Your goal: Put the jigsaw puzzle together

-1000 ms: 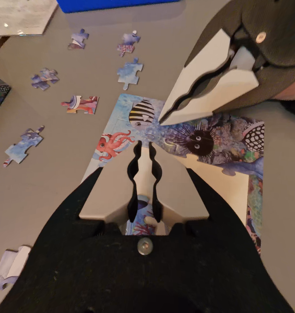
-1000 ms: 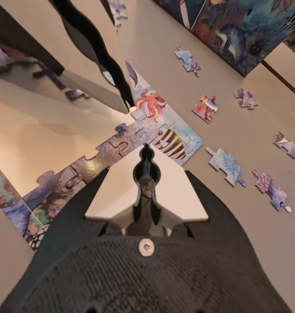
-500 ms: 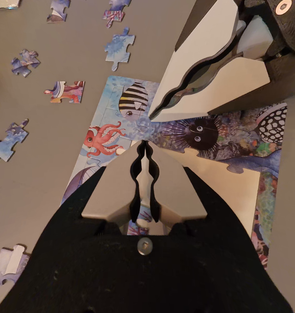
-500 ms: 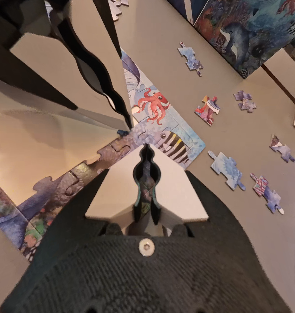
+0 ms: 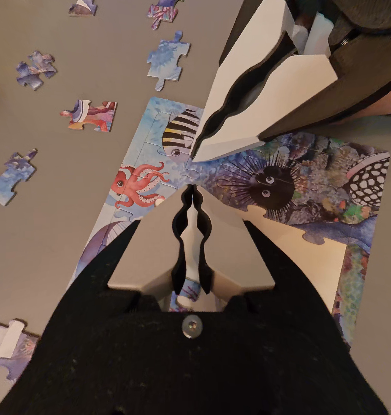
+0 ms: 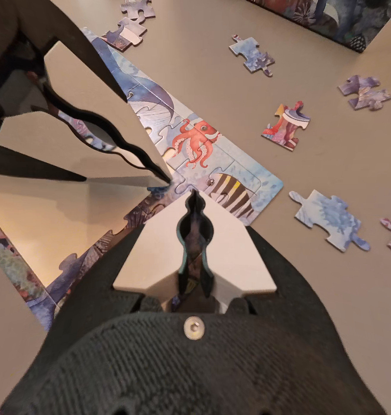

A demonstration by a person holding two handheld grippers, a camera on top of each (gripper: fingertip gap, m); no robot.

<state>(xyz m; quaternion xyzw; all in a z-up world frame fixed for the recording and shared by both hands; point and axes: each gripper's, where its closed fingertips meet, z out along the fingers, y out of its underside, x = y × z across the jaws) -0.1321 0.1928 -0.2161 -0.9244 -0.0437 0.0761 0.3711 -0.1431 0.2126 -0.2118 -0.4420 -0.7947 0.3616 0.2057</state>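
Note:
The partly built jigsaw puzzle (image 5: 268, 186) lies flat on the table, with an octopus (image 5: 136, 186), a striped fish (image 5: 176, 137) and a black sea urchin along its joined edge; its middle is unfilled. My left gripper (image 5: 192, 187) is shut and empty, tips down on the puzzle between octopus and urchin. My right gripper (image 5: 193, 155) comes in from the upper right, shut and empty, tips by the striped fish. In the right wrist view my right gripper (image 6: 194, 192) points at the fish (image 6: 232, 195), and the left gripper (image 6: 168, 180) meets it from the left.
Several loose pieces lie on the grey table left of the puzzle: a light blue one (image 5: 167, 60), a colourful one (image 5: 91, 115), a blue one (image 5: 10, 179), a purple one (image 5: 36, 69) and one at the bottom left (image 5: 8, 345). The puzzle box (image 6: 338, 20) stands farther off. My two grippers' fingertips are within a few centimetres of each other. The octopus (image 5: 136, 186) is about equally far from each gripper, around 5 cm. My right wrist view (image 6: 193, 138) looks at it from another angle.
My left jaws have closed from a small gap to shut. Both grippers have come lower and closer to the puzzle, and their tips now stand nearer each other.

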